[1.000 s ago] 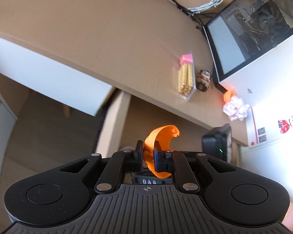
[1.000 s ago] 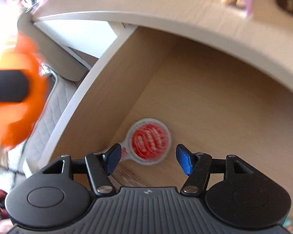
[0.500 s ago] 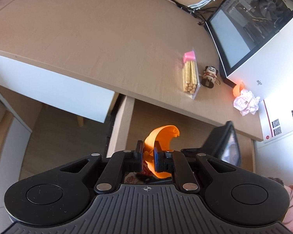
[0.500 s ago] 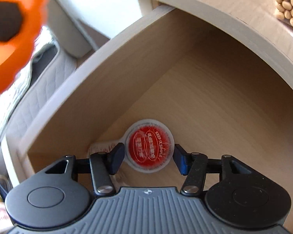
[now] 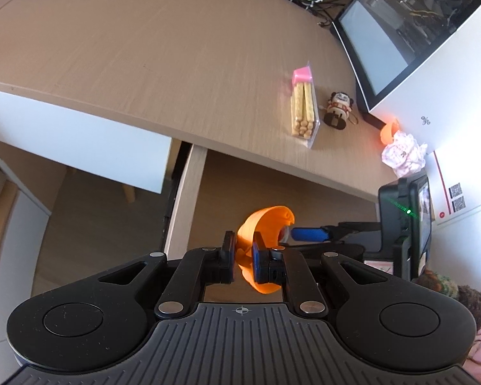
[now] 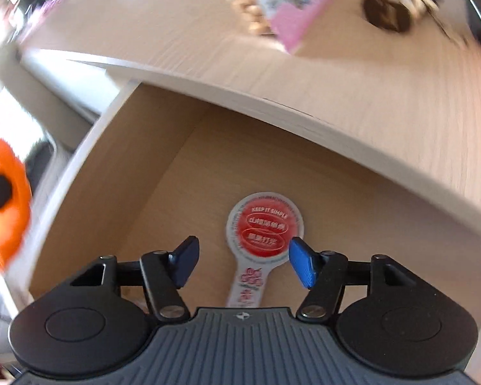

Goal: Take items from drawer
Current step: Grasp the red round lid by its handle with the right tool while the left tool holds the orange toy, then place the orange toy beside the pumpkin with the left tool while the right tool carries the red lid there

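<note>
An orange curved shell [image 5: 266, 224] is clamped in the left gripper [image 5: 243, 258] above the open drawer [image 6: 128, 173]; to the right, a red-lidded sachet [image 6: 264, 234] on the drawer floor is straddled by the right gripper [image 6: 243, 261], jaws spread.

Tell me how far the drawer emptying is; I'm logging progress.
Done: snack pack and figurine lie on the desk. In hand: left gripper clamps an orange piece. Left: red-lidded cup sits in the drawer between the open right gripper fingers.
</note>
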A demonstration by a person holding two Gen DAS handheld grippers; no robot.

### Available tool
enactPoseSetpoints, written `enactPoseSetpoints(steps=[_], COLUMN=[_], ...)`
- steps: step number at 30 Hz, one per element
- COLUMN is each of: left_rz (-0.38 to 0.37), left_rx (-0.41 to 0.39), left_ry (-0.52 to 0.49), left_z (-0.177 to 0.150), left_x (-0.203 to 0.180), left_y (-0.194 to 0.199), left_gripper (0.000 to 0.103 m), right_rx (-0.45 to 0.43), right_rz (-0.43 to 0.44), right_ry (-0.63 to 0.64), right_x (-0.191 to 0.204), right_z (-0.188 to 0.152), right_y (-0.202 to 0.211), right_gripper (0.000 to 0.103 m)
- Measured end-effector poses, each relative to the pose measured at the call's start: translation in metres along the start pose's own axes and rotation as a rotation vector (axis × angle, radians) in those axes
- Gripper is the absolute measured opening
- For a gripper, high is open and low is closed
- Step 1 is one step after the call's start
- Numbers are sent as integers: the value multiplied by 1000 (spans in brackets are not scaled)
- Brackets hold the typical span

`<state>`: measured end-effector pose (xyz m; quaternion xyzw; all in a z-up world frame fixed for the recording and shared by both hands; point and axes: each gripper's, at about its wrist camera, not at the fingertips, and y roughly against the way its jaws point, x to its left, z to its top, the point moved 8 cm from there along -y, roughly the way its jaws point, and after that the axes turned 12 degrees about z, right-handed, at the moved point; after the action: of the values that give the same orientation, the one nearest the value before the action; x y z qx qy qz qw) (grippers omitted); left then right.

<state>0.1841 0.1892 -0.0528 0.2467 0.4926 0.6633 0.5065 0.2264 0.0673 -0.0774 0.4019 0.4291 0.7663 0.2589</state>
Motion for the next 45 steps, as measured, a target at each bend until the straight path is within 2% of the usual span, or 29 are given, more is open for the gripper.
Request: enactPoseSetpoints(steps=[8, 11, 15, 20, 23, 26, 29, 37, 38, 39, 40, 45], left_rz=[24, 32, 34, 22, 7, -6, -21, -26, -24, -22, -23, -49], left_rx=[27, 36, 48, 50, 60, 63, 65, 79, 82, 85, 88, 108], left_ry=[-1, -12, -22, -30, -25, -11, 11, 41, 37, 31, 22, -48], left_z=[-13, -17, -21, -26, -31, -35, -39, -43, -43, -43, -44, -50], left_x=[8, 11, 15, 21, 24, 28, 29, 29, 29, 28, 28, 17], left_y=[-3, -1, 0, 2, 1, 0, -2, -4, -4, -4, -4, -8], left_gripper=[12, 12, 12, 12, 12, 12, 12, 12, 12, 12, 12, 12], right_rx=[55, 46, 26, 6, -11, -38, -61, -46, -36, -21, -2, -2], right_rz=[-17, -26, -68, -148, -138, -54, -12, -87, -94, -111, -123, -121], right_ry=[85, 110, 184, 168, 127, 43, -7, 107, 123, 139, 156, 199], right_x=[6, 10, 21, 21, 14, 3, -8, -7, -6, -5, -3, 11], right_z=[-8, -7, 2, 14, 15, 14, 15, 45, 48, 49, 49, 30], right_y=[-6, -8, -13, -11, -1, 16, 32, 15, 12, 10, 10, 50], right_gripper=[63, 71, 72, 71, 71, 72, 76, 76, 73, 63, 61, 60])
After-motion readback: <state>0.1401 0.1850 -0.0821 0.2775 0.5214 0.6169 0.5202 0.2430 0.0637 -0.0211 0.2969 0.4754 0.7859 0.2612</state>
